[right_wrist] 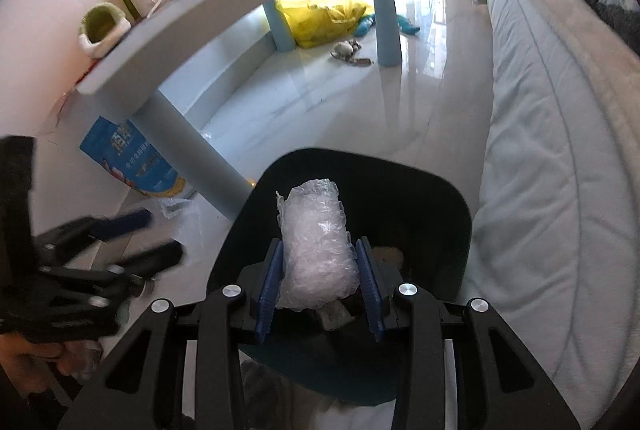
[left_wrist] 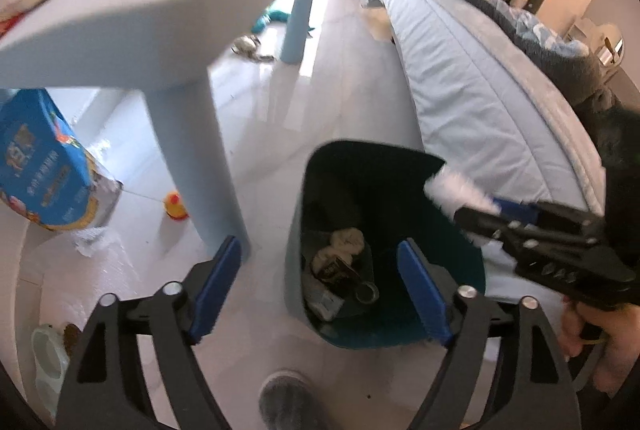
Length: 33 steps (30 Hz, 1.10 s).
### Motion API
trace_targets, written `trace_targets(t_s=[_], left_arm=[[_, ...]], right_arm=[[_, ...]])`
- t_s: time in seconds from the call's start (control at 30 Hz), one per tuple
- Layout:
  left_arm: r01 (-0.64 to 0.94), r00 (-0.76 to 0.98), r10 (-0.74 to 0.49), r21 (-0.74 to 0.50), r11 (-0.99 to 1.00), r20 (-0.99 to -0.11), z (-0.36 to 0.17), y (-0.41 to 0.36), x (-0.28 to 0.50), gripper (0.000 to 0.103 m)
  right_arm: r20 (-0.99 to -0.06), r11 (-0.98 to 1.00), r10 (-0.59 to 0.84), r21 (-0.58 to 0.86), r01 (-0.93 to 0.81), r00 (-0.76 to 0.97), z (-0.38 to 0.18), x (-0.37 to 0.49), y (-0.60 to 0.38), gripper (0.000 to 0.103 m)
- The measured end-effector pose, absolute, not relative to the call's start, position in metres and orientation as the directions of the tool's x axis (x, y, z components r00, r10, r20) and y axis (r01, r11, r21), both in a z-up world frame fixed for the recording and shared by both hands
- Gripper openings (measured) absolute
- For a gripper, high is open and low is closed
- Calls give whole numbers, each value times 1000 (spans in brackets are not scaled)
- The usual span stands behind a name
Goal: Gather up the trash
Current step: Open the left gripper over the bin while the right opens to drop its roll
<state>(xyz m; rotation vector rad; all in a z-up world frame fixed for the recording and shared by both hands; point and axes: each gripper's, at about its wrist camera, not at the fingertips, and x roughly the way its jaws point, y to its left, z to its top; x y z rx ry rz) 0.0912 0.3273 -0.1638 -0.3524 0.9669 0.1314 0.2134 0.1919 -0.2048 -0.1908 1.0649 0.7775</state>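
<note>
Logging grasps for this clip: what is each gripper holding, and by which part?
The right gripper pinches a bubble wrap wad by its lower sides, above the trash bin. The left gripper is open, empty.

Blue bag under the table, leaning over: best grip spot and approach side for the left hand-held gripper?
Likely the top edge of the blue bag. It leans against the floor by the table leg, its flat printed face towards the camera, so the thin upper edge is the part that open pads could straddle. Come from above and from the open floor side; the left hand-held gripper is open.
</note>
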Motion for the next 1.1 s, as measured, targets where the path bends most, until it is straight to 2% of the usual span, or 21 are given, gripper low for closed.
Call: trace_targets(t_s=[0.43,0.5,0.57,0.83,1.1], left_arm=[[-273,685,61,-178,945,-726,-87,320,50,95],[-267,705,73,-168,949,-705,-74,317,43,97],[-268,724,91,-158,950,-683,-63,314,36,99],[-249,754,121,-110,962,-646,-38,289,9,100],[-273,787,175,-80,959,-591,-18,268,-25,100]], right_arm=[[-887,730,411,180,-659,213,-227,206,198,40],[-890,732,401,168,-661,217,-227,205,198,47],[-888,732,397,154,-664,232,-224,202,197,59],[-830,701,459,119,-703,317,-180,181,181,59],[-743,702,500,47,-710,446,-125,147,139,68]])
